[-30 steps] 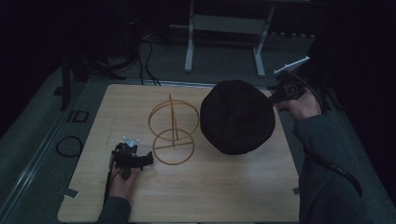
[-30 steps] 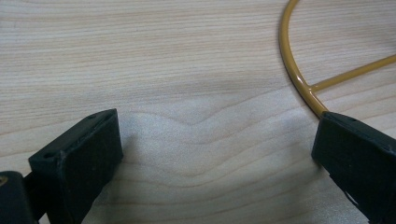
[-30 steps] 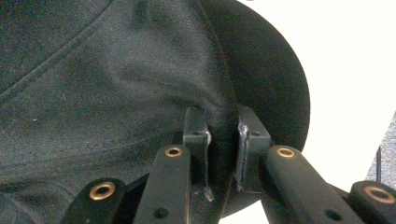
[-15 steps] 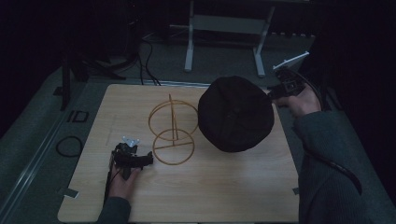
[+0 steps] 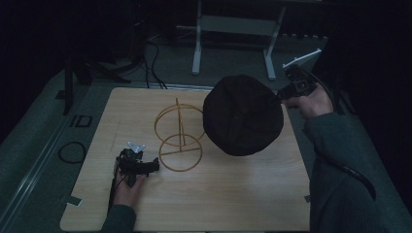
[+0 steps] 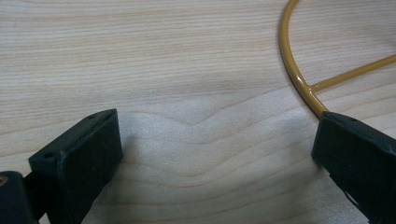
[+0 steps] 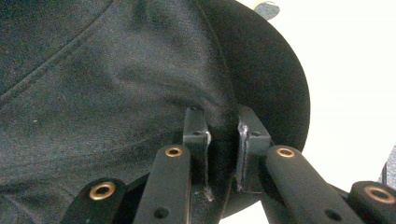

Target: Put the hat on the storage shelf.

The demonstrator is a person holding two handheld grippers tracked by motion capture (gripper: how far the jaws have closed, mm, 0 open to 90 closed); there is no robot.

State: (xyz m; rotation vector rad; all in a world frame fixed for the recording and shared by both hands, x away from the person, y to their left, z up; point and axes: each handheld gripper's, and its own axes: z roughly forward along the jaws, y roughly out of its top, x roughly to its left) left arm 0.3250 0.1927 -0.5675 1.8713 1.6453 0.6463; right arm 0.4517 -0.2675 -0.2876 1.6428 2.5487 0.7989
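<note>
From the high view, a light wooden table [image 5: 218,194] lay in front of you in a dim room. A gold wire stand [image 5: 180,136], made of an upright ring on a post above a flat ring base, stood near the table's middle. Your right gripper [image 5: 282,95], out past the stand toward the table's far right edge, held a black cap [image 5: 243,121] in the air just to the right of the stand, its crown facing the camera. Your left gripper [image 5: 145,166] rested low on the table just left of the stand's base ring, with your left hand [image 5: 127,190] behind it.

In the left gripper view, the jaws stood wide apart with nothing between them but bare table [image 6: 187,70]. The right-hand jaw sat at the edge of the wire stand [image 6: 299,74], whose curved base ring ran up past it.

In the right gripper view, your right gripper [image 7: 223,140] had its jaws pressed closed on a fold of the black cap [image 7: 116,84], pinching the fabric where crown meets brim.
</note>
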